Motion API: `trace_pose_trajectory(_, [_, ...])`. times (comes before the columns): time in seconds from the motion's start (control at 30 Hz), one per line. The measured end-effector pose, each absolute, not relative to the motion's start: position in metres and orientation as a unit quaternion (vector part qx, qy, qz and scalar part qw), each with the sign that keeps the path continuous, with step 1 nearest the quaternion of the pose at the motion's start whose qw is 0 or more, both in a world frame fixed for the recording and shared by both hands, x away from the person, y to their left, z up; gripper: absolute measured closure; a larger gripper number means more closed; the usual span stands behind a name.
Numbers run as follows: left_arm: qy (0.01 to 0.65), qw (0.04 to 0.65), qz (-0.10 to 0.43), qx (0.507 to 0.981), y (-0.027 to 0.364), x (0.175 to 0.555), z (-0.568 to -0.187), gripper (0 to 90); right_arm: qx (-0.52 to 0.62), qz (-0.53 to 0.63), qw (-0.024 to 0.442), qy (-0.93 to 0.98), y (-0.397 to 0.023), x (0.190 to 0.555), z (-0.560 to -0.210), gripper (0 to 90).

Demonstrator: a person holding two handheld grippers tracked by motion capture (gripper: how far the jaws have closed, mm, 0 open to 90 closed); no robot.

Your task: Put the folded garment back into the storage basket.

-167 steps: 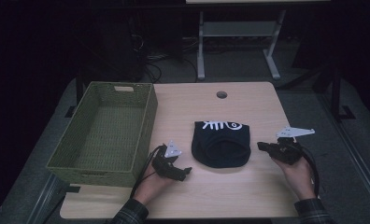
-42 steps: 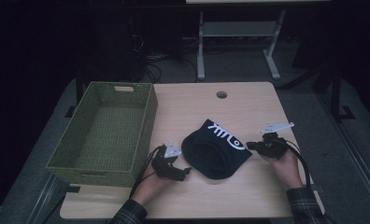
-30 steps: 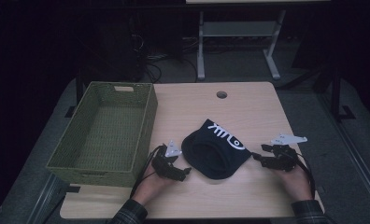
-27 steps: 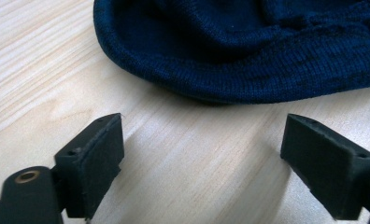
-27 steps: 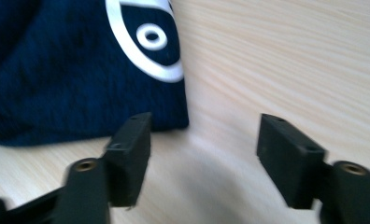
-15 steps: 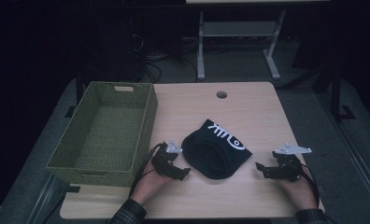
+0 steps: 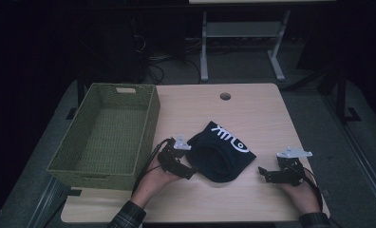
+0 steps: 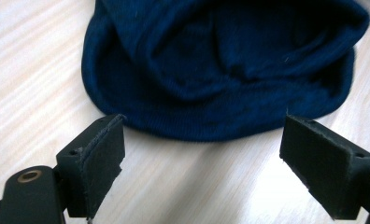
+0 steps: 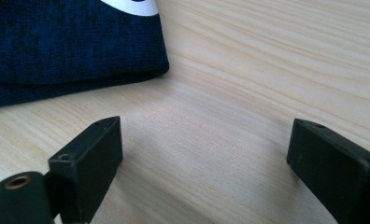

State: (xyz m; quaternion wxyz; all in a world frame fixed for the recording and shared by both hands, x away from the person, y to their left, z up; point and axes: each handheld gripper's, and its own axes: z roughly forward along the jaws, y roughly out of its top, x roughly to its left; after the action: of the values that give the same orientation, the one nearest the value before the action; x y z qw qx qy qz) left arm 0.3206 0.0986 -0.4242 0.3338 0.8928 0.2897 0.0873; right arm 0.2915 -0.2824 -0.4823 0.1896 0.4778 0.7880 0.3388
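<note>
beanie (image 7: 221,156) flat on table (image 7: 252,114) | basket (image 7: 108,133) left | both hand-held grippers spread, empty, right just opened

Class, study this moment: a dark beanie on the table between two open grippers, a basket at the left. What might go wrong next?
1. The left gripper faces only the beanie rim; a shallow pinch may slip off.
2. The right gripper, its jaws just opened, holds nothing, so a one-sided lift toward the basket could let the beanie sag against its rim.
</note>
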Motion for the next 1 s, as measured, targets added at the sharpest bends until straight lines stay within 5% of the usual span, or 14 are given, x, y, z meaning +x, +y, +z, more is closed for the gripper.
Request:
trace_pose_trajectory(0.63, [0.239,0.301,0.069,0.921,0.049,0.331,-0.411,14.2,0.479,0.339,0.188,0.787,-0.282,0.292,-0.482,9.6])
trace_pose_trajectory(1.0, [0.234,0.251,0.042,0.938,0.032,0.340,-0.435,14.1,0.479,0.339,0.188,0.787,-0.282,0.292,-0.482,9.6])
